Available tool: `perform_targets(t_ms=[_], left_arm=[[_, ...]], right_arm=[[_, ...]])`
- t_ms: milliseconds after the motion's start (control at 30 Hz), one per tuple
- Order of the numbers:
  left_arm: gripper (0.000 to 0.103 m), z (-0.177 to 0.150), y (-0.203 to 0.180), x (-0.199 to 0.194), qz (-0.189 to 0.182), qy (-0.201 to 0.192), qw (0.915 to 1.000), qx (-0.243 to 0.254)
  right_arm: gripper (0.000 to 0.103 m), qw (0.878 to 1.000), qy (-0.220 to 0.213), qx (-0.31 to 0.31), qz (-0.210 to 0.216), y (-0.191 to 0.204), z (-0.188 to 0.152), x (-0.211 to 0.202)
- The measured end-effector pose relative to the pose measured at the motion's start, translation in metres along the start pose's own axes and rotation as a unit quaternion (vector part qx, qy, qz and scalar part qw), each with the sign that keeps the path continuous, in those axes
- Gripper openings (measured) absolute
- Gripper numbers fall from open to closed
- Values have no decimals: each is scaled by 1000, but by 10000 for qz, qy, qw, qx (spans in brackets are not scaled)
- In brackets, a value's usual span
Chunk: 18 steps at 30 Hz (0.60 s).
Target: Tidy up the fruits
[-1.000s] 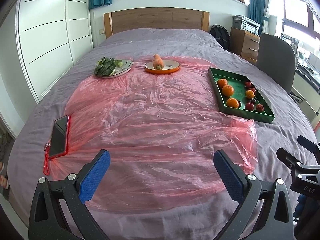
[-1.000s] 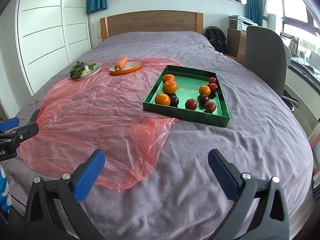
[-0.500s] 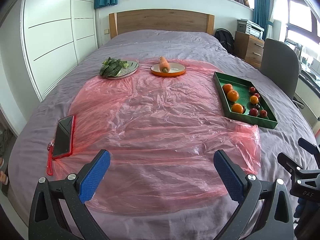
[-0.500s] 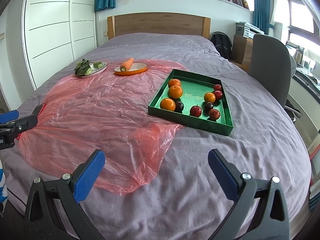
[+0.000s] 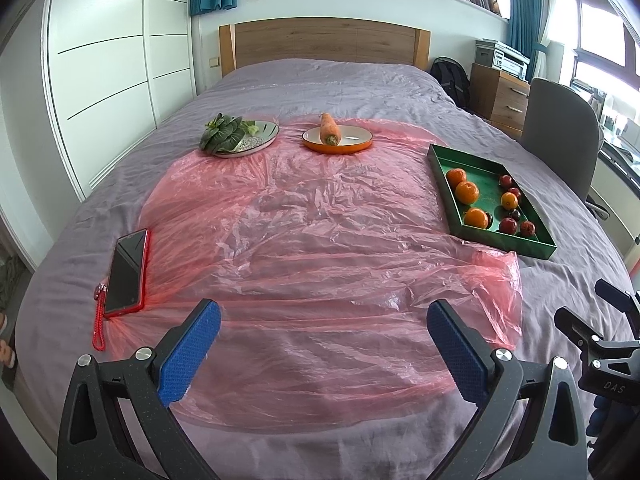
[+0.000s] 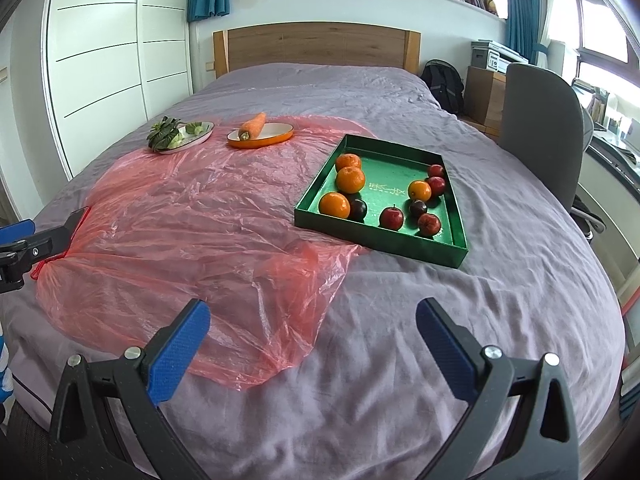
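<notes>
You had crinkled, glossy pink plastic sheet [image 5: 320,240] over matt purple cloth bedspread [image 6: 440,340]; the headboard [image 5: 324,42] looked wooden; the gripper pads [image 6: 178,352] looked knurled blue.

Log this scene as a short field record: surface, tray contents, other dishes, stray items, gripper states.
surface: bed with pink plastic sheet
green tray: four oranges, about five dark red fruits
orange dish: one carrot
pale plate: leafy greens
stray: phone in red case, at the sheet's left edge
left hand-held gripper: open, empty
right hand-held gripper: open, empty
</notes>
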<state>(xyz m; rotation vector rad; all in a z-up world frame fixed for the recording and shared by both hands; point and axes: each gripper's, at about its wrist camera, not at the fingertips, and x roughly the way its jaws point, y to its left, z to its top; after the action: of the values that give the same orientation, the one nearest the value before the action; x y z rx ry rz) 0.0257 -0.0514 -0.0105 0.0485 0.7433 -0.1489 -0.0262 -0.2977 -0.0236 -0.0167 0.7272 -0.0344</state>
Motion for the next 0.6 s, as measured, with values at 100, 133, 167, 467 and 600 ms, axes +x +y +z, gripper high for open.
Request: perform_targets(t_ms=[100,133,167,467,600], left_arm=[[102,0,0,0,-2,6,10000,9],[102,0,0,0,1,6,10000,6],[102,0,0,0,3,6,10000,4],[102,-2,-3,1,-18,0,10000,49],[102,-3,-4,1,-25,-5,10000,50]], right_arm=[[103,10000,-3,1,2,0,0,0],[103,10000,-2,1,4,0,0,0],[103,10000,0,-3,4,0,0,0],[103,10000,-6,4,-2,-1,0,0],[103,10000,-3,1,0,-1,0,0]])
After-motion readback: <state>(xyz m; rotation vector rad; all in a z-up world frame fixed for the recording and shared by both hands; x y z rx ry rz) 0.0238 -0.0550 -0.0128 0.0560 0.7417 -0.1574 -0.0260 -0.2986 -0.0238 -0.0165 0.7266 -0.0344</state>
